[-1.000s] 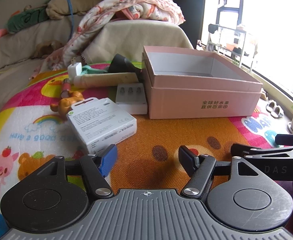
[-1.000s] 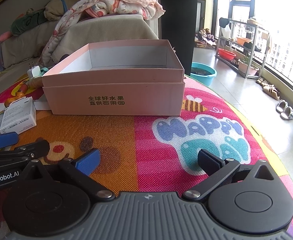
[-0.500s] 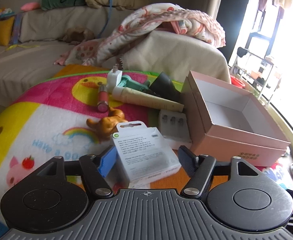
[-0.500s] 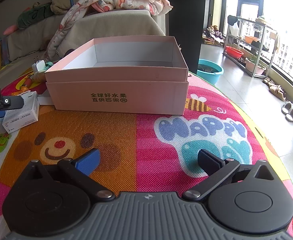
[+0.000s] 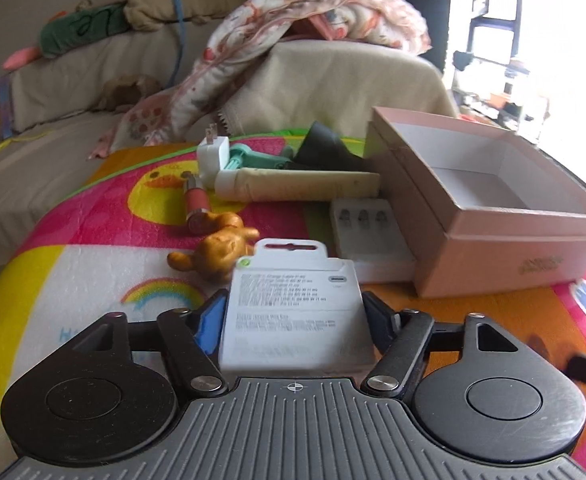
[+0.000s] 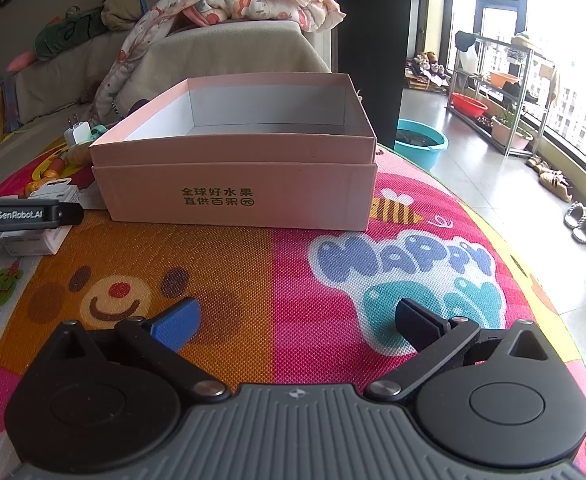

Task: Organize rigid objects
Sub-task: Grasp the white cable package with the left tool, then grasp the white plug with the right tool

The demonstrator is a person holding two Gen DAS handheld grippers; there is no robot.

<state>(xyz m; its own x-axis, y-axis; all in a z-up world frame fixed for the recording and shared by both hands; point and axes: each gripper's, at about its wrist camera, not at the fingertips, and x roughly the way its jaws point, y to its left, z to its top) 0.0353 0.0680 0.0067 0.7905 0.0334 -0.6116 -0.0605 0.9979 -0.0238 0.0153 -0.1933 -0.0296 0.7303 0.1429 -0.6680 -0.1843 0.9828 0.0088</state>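
The left gripper (image 5: 293,316) straddled the white retail package (image 5: 293,312), jaws apparently touching its sides, long axis pointing away; right gripper (image 6: 297,320) gaped open, empty, facing the pink box (image 6: 237,184).

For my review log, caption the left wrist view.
Left hand-held gripper straddles a white retail carton on the colourful play mat, beside the open pink cardboard box.
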